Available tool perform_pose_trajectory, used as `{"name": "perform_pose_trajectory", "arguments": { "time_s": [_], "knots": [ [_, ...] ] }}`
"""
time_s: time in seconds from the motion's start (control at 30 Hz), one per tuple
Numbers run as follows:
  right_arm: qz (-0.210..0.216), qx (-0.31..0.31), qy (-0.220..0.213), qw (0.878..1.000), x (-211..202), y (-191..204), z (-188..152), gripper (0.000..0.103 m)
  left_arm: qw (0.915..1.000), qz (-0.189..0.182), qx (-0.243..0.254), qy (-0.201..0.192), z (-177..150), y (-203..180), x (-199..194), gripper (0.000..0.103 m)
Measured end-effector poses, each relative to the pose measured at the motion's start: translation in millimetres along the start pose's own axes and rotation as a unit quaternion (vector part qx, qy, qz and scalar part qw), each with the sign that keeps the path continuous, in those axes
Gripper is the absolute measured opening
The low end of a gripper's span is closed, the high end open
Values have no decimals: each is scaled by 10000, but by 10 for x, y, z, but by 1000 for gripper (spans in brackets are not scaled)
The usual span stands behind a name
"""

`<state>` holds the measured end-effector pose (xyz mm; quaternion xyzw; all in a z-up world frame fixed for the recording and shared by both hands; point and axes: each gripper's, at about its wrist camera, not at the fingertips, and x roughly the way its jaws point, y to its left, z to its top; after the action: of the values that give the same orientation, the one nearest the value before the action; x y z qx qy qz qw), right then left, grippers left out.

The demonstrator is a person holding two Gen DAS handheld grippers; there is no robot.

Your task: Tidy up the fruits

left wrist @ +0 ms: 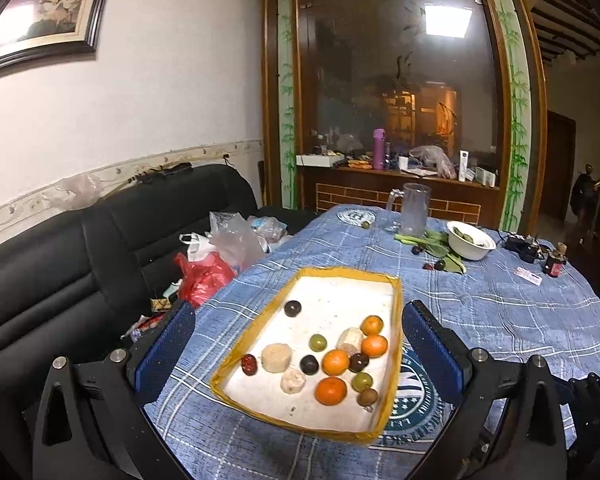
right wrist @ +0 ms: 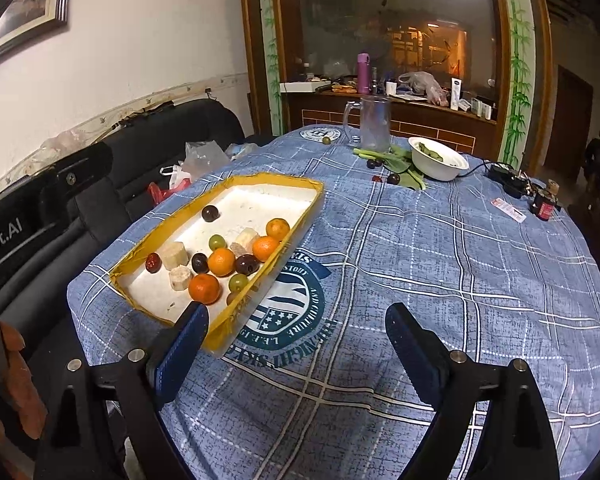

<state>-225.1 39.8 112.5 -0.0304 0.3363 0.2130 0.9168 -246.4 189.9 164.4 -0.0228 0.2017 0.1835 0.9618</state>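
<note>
Yellow-rimmed white tray holds the gathered fruits: oranges, grapes, banana pieces. Left gripper hovers spread above it, empty. Right gripper, also spread and empty, faces bare blue tablecloth, likely ready for stray fruit farther off.

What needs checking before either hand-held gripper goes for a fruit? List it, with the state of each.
1. Left hand-held gripper open and empty: ok.
2. Right hand-held gripper open and empty: ok.
3. Tray flat on the tablecloth with room at its far end: ok.
4. Loose dark fruits beside the white bowl are free to grasp: ok, nothing covers them.
5. Green fruit near the glass mug stands apart from it: ok.
6. Whether the white bowl holds fruit to sort: cannot tell, only green contents show.
</note>
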Motion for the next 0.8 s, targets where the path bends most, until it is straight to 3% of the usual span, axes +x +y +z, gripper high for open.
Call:
{"name": "perform_pose_trajectory", "arguments": {
  "time_s": [0.33, 0.43, 0.47, 0.5, 0.57, 0.67, 0.8],
  "knots": [
    [-18, 117, 5, 9999, 0, -115, -58, 93, 9998, -60, 87, 161, -56, -125, 65, 103],
    [-2, 130, -12, 9999, 4, -128, -68, 93, 9982, 588, 85, -106, -45, -141, -1, 103],
    [2, 133, -31, 9999, 0, -131, -68, 93, 9949, 951, 63, -331, -28, -145, -80, 103],
    [12, 128, -62, 9999, -12, -132, -69, 93, 9931, 1031, 21, -554, -14, -140, -149, 103],
    [37, 101, -123, 9999, -32, -130, -64, 93, 9939, 815, -20, -747, -42, -110, -236, 103],
    [41, 46, -176, 9998, -50, -100, -54, 93, 9973, 492, -92, -538, -114, -96, -181, 103],
    [-27, -79, -197, 9998, -43, -65, -64, 93, 9981, 597, -33, -180, -176, -97, -15, 103]
  ]
}}
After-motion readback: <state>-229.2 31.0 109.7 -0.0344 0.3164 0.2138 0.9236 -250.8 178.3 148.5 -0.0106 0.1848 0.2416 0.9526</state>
